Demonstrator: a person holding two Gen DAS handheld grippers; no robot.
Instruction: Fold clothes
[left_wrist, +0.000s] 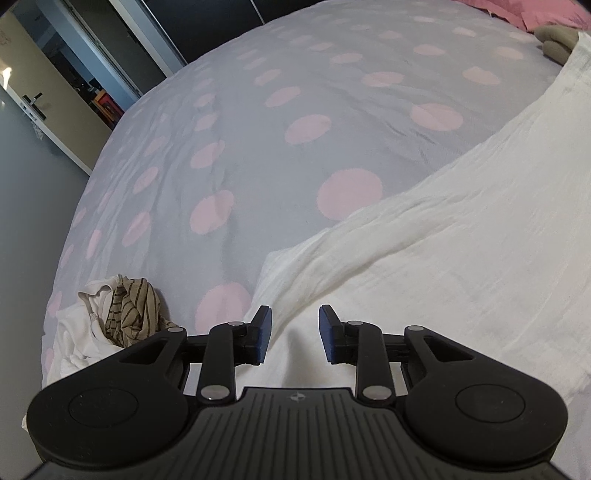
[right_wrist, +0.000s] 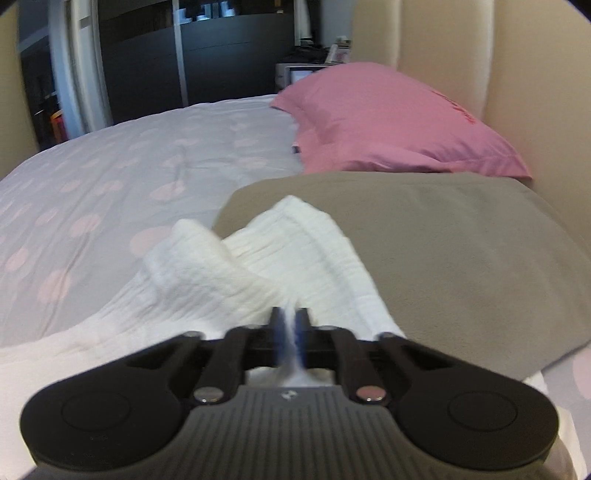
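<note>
Pinching one white garment (right_wrist: 236, 273), right claw (right_wrist: 287, 332) clamped, left claw (left_wrist: 295, 334) parted, two pillows.

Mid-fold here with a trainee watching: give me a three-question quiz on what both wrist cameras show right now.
1. True or false: the right gripper is pinched shut on the white garment.
2. What lies at the bed's near-left edge beside the left gripper?
A. a striped cloth heap
B. a pink pillow
C. a grey-brown pillow
3. Fill in: the duvet is pale with pink ____.

Key
1. True; cloth sits between the closed pads.
2. A; both pillows lie at the bed's head.
3. Dots.
</note>
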